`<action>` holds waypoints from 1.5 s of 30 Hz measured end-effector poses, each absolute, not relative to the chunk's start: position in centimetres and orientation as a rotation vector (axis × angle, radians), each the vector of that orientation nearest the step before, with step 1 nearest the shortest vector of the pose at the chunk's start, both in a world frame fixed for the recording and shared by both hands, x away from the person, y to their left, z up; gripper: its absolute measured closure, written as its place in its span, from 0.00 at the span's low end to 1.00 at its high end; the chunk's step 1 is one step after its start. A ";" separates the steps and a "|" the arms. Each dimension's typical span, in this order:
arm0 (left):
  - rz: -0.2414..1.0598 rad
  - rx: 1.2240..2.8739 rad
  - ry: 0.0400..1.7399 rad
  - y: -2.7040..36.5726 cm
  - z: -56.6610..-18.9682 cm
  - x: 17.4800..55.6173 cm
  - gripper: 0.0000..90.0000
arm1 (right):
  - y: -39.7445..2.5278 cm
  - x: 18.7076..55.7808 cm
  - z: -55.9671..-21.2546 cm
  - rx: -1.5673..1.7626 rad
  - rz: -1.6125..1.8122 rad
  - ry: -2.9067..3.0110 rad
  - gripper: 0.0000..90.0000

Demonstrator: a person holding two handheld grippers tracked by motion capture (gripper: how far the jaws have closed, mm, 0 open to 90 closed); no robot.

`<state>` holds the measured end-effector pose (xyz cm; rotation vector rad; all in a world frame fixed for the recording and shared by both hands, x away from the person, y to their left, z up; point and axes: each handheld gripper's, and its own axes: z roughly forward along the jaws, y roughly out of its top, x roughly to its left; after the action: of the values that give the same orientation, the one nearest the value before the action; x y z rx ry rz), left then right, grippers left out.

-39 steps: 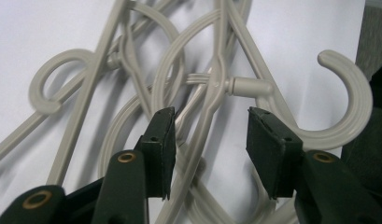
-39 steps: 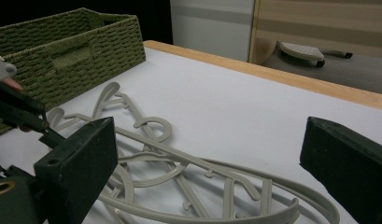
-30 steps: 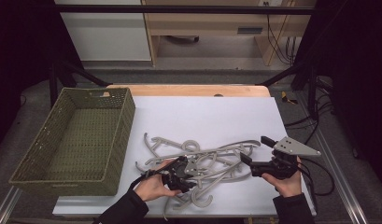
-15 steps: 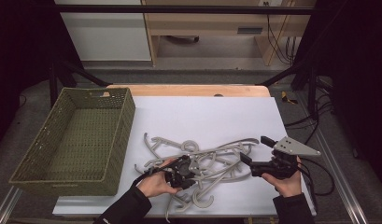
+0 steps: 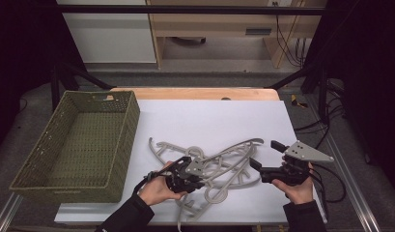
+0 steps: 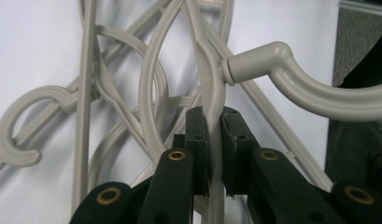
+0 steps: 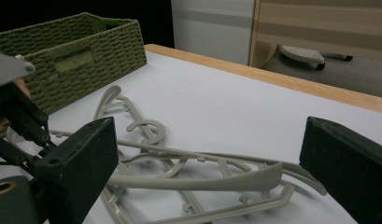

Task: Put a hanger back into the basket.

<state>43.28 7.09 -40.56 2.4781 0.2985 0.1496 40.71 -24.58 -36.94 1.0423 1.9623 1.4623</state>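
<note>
Left tool pinches a grey hanger, plain up close; right tool spread wide

taking the green basket as the mark: its inside is open from above, walled all round by woven sides. just right of its right wall runs a bare strip of white table, and farther right, toward the table's far edge, the surface is open for a gripper to pass. nearer the person, right of the basket's near corner, a tangle of grey hangers blocks the way, their hooks and bars crossed over one another. the left gripper is pinched on a bar inside that tangle; the right gripper stands wide apart at the tangle's side farthest from the basket.
</note>
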 end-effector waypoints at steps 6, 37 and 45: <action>0.167 2.410 0.328 8.4 -38.6 42.9 0.92 | -24.8 40.6 -36.8 1.047 1.466 1.952 0.06; 0.291 2.238 0.488 16.1 -25.7 42.9 0.92 | -25.0 40.6 -36.8 1.041 1.470 1.959 0.05; 0.318 2.236 0.548 19.1 -24.3 44.0 0.92 | -24.9 40.6 -36.8 1.047 1.473 1.962 0.05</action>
<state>43.96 19.11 -24.35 2.2362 0.5479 0.3178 40.64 -24.87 -36.84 1.0473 1.9617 1.4733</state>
